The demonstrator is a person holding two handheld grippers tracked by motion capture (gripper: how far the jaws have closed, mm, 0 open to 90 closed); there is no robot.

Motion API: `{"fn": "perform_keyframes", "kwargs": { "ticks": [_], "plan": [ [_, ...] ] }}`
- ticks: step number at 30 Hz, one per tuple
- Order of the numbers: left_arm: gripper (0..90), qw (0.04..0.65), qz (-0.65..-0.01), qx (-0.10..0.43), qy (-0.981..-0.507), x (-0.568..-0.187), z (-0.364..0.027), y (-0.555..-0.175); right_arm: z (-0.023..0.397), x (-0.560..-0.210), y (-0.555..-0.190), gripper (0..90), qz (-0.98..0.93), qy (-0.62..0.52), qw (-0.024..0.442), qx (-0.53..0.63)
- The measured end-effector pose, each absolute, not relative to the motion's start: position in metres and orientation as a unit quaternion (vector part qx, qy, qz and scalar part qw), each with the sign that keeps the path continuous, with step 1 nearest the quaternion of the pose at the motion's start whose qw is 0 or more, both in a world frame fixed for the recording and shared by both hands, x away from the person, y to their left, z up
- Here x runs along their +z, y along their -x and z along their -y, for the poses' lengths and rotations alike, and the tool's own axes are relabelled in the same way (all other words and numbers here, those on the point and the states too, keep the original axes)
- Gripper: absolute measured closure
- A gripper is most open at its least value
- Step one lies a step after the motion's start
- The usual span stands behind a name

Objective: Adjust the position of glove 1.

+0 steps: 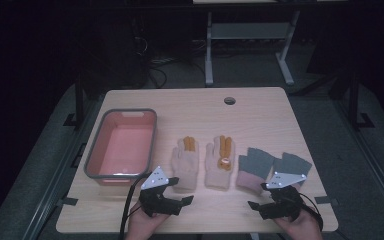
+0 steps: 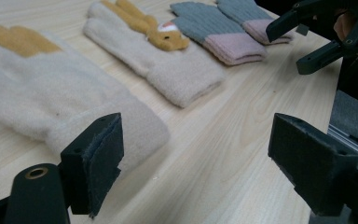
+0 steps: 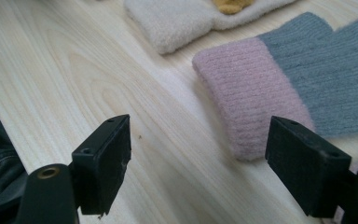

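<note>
Pink bin at counter's left edge holds nothing; four gloves lie mid-counter, none lifted. Left claw spread near cream glove; right claw spread by grey glove. All sorting left.

1. I work at a pale rectangular wooden table with light wood grain; a round dark cable hole sits near its far edge.
2. The table stands on a grey carpeted floor; metal rails run along both of its sides.
3. Beyond the far edge stands a second desk with a light grey metal frame: two upright legs, a crossbar, splayed feet.
4. Dark tangled cables lie on the floor beside that frame's left leg.
5. The room around is very dim; walls are lost in black. Light falls mainly on my tabletop.
</note>
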State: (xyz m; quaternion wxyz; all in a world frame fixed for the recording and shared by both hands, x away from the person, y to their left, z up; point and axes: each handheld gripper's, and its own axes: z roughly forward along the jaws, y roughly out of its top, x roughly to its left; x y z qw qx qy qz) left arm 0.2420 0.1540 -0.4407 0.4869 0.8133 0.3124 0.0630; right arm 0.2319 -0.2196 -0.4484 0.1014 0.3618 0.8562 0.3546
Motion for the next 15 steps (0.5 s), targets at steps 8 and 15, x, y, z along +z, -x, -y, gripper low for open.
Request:
{"fn": "perform_keyframes", "kwargs": {
  "ticks": [8,15],
  "plan": [
    [18.0,0.49,-0.31,0.062,-0.813,-0.441,-0.153,-0.239,0.218,-0.443,-0.23,21.8,-0.856,-0.358,0.099,0.36],
    [18.0,0.49,-0.314,0.069,-0.81,-0.44,-0.156,-0.238,0.208,-0.434,-0.239,19.9,-0.862,-0.351,0.087,0.356]
  ]
}}
